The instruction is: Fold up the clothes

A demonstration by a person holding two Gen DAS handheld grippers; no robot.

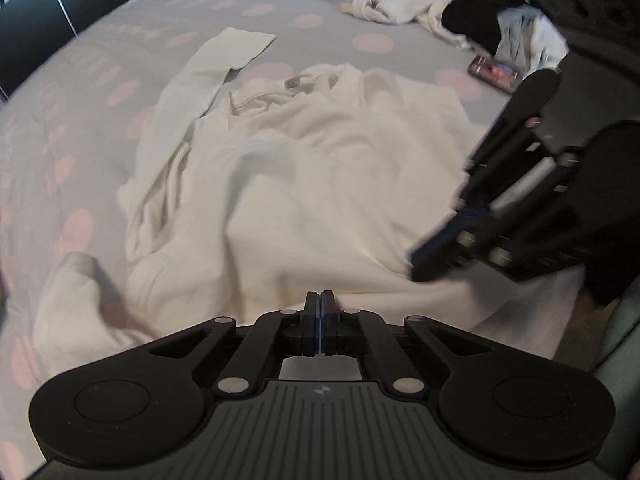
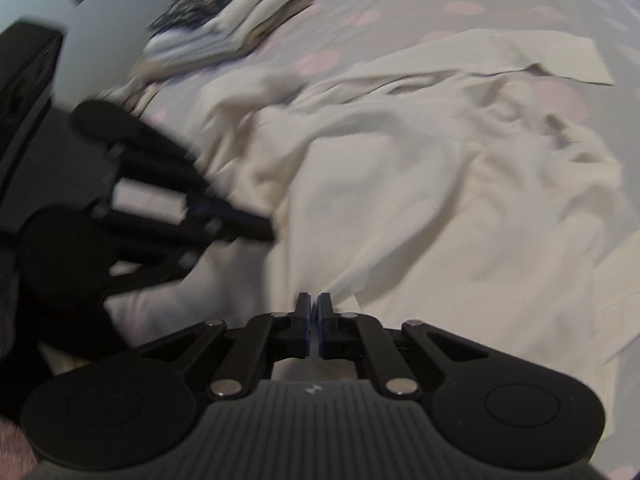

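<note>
On the polka-dot grey bed (image 1: 120, 40), the cream long-sleeved sweater (image 1: 312, 168) is lying rumpled, folding barely starting; left gripper (image 1: 320, 300) and right gripper (image 2: 314, 302) are pinching its hem together.

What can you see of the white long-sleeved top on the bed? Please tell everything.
The white long-sleeved top is cream-white and looks like soft, thick knit. It lies spread but wrinkled on the dotted bedsheet, neck with a small label pointing away, one sleeve stretched toward the far side. Its near hem meets both closed grippers: the left gripper and the right gripper.
</note>
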